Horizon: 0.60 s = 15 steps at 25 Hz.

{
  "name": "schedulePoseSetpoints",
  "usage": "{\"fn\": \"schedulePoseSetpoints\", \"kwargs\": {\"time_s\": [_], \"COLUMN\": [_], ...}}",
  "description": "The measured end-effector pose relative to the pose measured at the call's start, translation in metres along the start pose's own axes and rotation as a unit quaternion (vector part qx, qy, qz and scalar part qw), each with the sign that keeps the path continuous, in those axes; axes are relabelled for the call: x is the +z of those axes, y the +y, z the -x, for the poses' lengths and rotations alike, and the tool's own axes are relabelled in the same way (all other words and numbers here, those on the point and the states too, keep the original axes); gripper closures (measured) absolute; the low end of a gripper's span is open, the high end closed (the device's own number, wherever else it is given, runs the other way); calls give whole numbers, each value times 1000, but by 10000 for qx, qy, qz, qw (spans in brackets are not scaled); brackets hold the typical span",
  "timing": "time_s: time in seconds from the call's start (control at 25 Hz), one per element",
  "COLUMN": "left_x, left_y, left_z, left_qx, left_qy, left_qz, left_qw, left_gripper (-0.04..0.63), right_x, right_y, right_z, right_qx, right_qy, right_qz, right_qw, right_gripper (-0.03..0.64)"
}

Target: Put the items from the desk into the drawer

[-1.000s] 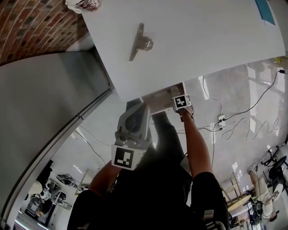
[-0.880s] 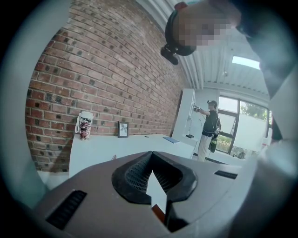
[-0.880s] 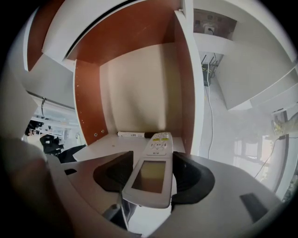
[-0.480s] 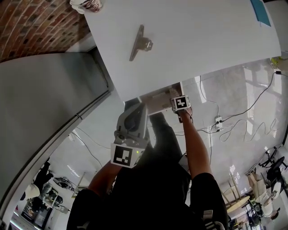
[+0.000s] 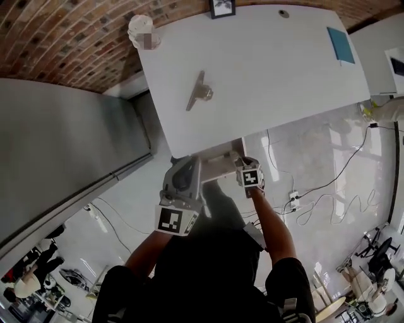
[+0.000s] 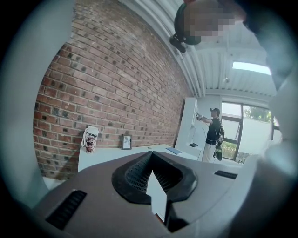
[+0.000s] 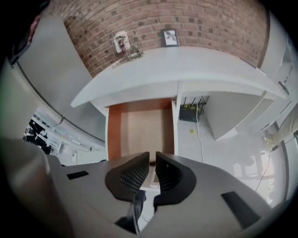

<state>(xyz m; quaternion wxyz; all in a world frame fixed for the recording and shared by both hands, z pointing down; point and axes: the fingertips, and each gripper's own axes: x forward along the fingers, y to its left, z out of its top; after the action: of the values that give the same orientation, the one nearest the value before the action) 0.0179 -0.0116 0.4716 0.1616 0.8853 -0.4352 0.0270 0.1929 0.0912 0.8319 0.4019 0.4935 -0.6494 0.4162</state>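
Observation:
The wooden drawer (image 7: pixel 113 135) stands pulled out under the white desk (image 5: pixel 265 82); the part of its floor that shows is bare. On the desk lie a metal clip (image 5: pixel 199 92), a patterned cup (image 5: pixel 144 31), a small picture frame (image 5: pixel 222 7) and a blue card (image 5: pixel 341 45). My right gripper (image 7: pixel 152 155) hangs above the drawer (image 5: pixel 218 165) and points steeply down. Its jaws have just been closing to a narrow slit with nothing between them. My left gripper (image 6: pixel 151 154) points almost level over the desk edge toward the cup (image 6: pixel 91 139), its tips touching and nothing in them.
A brick wall runs behind the desk and a grey partition (image 5: pixel 63 145) stands to its left. A router (image 7: pixel 188 113) sits under the desk, with a power strip (image 5: pixel 293 195) and cables on the floor. A person (image 6: pixel 214 132) stands far off by a window.
Both grippers have come up and away from the drawer front, the right one more. The head view has shifted, so the whole desk now shows.

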Motion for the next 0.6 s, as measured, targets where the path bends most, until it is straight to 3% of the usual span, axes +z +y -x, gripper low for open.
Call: {"fn": "schedulePoseSetpoints", "kwargs": {"time_s": [0.16, 0.32, 0.48, 0.6], "left_x": [23, 50, 73, 87], "left_y": [6, 11, 16, 25], "left_z": [9, 21, 32, 38], "left_qx": [178, 305, 374, 438], "left_qy": [-154, -388, -543, -649], "left_qz": [-75, -176, -242, -239], "left_qw": [9997, 9986, 9975, 9966], "left_gripper": [594, 594, 594, 594], "right_x": [57, 115, 163, 192], "right_y": [2, 11, 37, 73], "right_z": [59, 127, 201, 261], "right_qx": [31, 165, 310, 554], "right_qy": [-977, -2009, -3094, -3929], "right_qz": [1, -27, 72, 264], "right_qw": [9952, 9795, 9504, 9175], "right_gripper": [615, 617, 617, 617]}}
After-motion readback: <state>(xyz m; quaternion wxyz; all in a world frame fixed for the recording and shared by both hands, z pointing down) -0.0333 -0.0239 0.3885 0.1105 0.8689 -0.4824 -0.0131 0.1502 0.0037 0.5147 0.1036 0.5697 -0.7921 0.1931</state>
